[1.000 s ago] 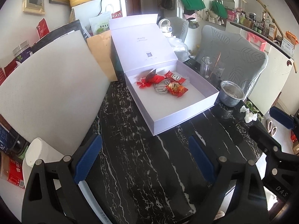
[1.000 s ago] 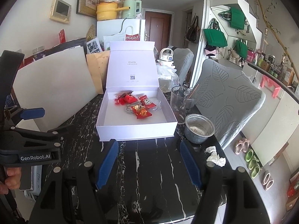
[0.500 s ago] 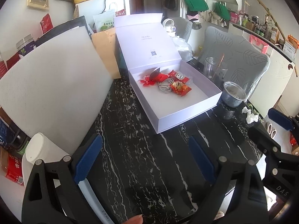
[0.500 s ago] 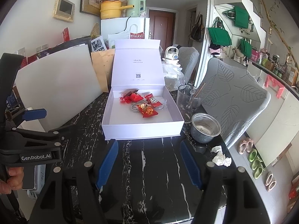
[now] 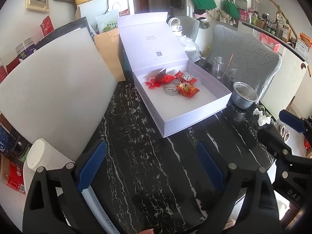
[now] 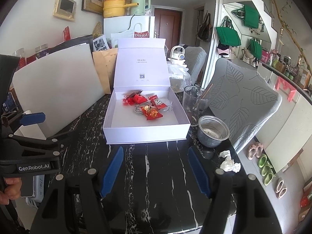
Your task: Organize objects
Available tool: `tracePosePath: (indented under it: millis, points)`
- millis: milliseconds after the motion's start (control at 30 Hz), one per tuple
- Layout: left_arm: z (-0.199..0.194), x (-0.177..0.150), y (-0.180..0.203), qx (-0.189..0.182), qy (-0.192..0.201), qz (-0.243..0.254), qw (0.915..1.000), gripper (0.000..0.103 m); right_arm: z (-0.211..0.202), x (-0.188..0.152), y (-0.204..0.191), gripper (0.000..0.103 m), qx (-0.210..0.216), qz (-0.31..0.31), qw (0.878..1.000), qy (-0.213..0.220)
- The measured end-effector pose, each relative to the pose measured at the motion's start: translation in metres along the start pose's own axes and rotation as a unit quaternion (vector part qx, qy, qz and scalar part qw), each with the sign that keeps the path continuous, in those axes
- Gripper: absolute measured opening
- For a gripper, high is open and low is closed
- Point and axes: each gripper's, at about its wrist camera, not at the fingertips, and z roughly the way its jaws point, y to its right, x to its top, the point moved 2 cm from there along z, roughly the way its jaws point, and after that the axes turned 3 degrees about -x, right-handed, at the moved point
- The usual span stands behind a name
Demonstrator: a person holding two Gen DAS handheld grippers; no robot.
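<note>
An open white gift box (image 5: 195, 120) (image 6: 146, 134) stands on the black marble table (image 6: 156, 185), its lid upright at the back. Inside lie red snack packets (image 6: 153, 114), a red ribboned item (image 5: 159, 79) and a coiled grey cable (image 5: 171, 88). My left gripper (image 5: 150, 145) hovers open over bare table in front of the box's left corner, with nothing between its blue pads. My right gripper (image 6: 155, 150) is open just short of the box's front wall, also holding nothing. The left gripper (image 6: 29, 150) also shows at the left edge of the right wrist view, held by a hand.
A metal cup (image 6: 213, 134), a glass tumbler (image 6: 193, 103) and crumpled tissue (image 6: 230, 163) sit right of the box. A white foam board (image 6: 56, 97) leans on the left. A grey chair (image 6: 243, 101) stands past the table's right edge. A white roll (image 5: 39, 156) lies at the left.
</note>
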Motion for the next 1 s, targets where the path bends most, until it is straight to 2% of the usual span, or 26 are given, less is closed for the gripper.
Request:
tracePosePath:
  millis: [167,1000]
  points:
    - [0.001,0.000,0.002,-0.012,-0.005,0.001,0.9999,0.094,0.001,-0.001,0.002,0.070,0.000,0.003,1.000,-0.001]
    - [0.014,-0.004,0.008,-0.007,-0.024,0.003,0.9997,0.094,0.014,-0.005,0.004,0.070,-0.004,0.009,1.000,-0.018]
